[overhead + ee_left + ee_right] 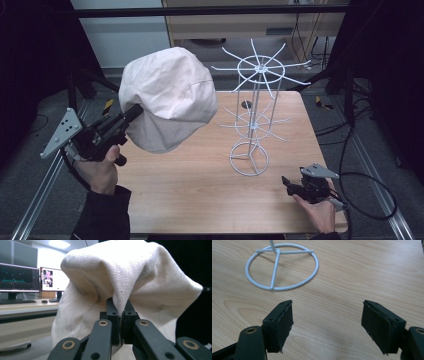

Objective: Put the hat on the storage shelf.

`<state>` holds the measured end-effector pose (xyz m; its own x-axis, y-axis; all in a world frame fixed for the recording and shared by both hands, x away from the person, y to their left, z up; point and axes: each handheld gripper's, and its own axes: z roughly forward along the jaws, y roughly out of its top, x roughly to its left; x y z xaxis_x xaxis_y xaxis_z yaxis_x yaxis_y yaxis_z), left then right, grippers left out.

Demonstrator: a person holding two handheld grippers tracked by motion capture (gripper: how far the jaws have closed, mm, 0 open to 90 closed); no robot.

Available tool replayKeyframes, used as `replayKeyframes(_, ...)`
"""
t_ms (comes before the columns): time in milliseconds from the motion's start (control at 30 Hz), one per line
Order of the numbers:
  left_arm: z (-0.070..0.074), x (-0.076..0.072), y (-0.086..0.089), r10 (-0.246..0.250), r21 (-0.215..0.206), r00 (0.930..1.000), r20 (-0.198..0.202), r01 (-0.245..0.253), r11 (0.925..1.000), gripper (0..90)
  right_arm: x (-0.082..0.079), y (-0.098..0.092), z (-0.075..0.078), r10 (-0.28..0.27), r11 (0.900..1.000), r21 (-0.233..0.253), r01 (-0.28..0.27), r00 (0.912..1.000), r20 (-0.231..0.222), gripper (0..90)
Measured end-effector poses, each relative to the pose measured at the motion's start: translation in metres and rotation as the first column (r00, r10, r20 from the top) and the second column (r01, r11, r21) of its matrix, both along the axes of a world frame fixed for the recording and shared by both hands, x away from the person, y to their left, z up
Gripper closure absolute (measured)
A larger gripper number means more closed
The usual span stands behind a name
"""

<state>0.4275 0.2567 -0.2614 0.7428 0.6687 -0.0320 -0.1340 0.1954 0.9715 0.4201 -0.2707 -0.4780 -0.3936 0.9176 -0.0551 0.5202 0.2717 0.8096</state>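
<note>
A cream fabric hat (170,97) is held up in the air over the table's left side, pinched at its edge by my left gripper (134,113). In the left gripper view the jaws are closed on a fold of the hat (130,280), which drapes over my left gripper (120,311). A white wire rack (255,110) with spoked arms stands on the wooden table (200,185) right of centre. My right gripper (286,183) rests low at the table's front right, open, with nothing between its pads. The rack's ring base (282,267) lies ahead of my right gripper (327,322).
Black frame posts and cables surround the table. A cable (370,195) loops off the right edge. A small dark disc (246,105) lies on the table behind the rack. Monitors (27,277) stand on a desk beyond the hat in the left gripper view.
</note>
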Motion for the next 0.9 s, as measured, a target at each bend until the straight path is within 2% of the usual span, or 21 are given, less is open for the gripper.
replayKeyframes(500, 0.020, 0.009, -0.021, -0.014, -0.084, 0.9997, 0.019, 0.016, 0.9964, 87.1, 0.000, 0.000, 0.000, -0.001, 1.000, 0.009, 0.001, 1.0000, -0.009, 25.2)
replayKeyframes(733, 0.033, 0.012, -0.038, -0.020, -0.076, 0.9993, 0.031, 0.023, 0.9968, 87.1, 0.000, -0.001, 0.000, -0.004, 1.000, 0.008, 0.004, 1.0000, -0.008, 25.1)
replayKeyframes(900, 0.035, 0.015, -0.052, -0.036, -0.062, 0.9988, 0.034, 0.038, 0.9973, 87.1, 0.000, -0.001, 0.000, -0.002, 1.000, 0.011, 0.002, 1.0000, -0.007, 25.1)
